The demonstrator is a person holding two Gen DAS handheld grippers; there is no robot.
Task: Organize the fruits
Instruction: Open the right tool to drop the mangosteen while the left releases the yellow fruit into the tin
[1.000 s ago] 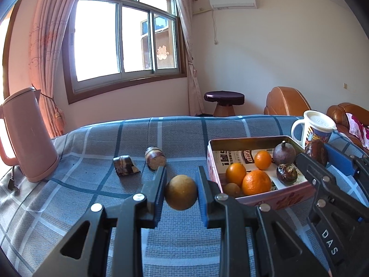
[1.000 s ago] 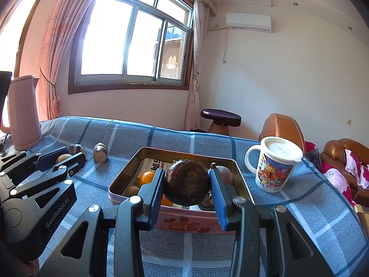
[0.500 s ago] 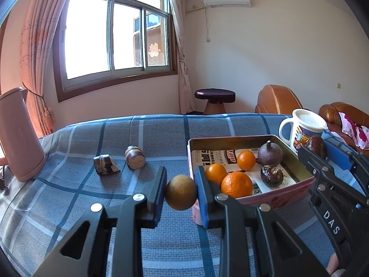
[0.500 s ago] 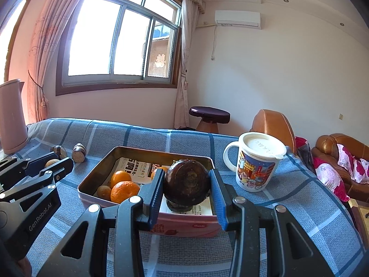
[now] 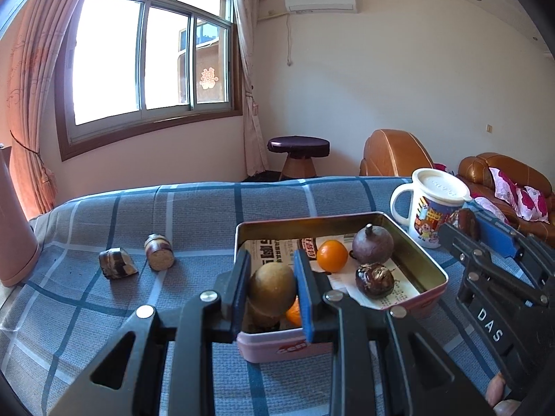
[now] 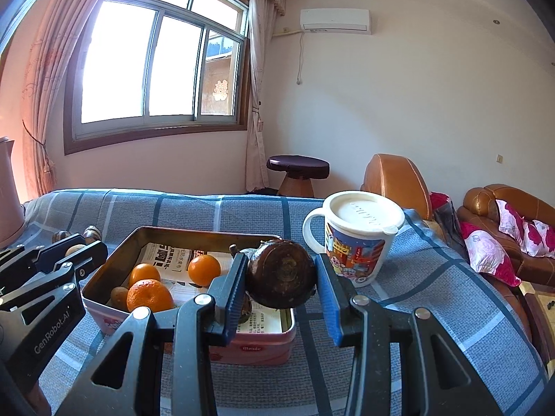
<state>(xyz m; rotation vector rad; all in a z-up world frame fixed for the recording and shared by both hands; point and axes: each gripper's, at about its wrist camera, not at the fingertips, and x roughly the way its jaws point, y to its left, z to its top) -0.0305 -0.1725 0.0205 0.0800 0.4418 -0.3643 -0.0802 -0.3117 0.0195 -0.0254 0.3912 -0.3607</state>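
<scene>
Here, my left gripper (image 5: pixel 272 293) is clamped on a tan round fruit (image 5: pixel 271 287), holding it above the near left corner of the tin box (image 5: pixel 416 253). At ten o'clock from it, two cut brown pieces (image 5: pixel 137 258) lie on the blue checked bench (image 5: pixel 194 215). Inside the box I see a small orange (image 5: pixel 332 256), a purple mangosteen (image 5: pixel 373 244) at its one o'clock, and a dark wrinkled fruit (image 5: pixel 374 280) nearer me, all on printed paper. My right gripper (image 6: pixel 281 277) is closed tight on a dark brown round fruit (image 6: pixel 281 274), over the box's right end. At two o'clock from it stands a lidded cartoon mug (image 6: pixel 357 239).
</scene>
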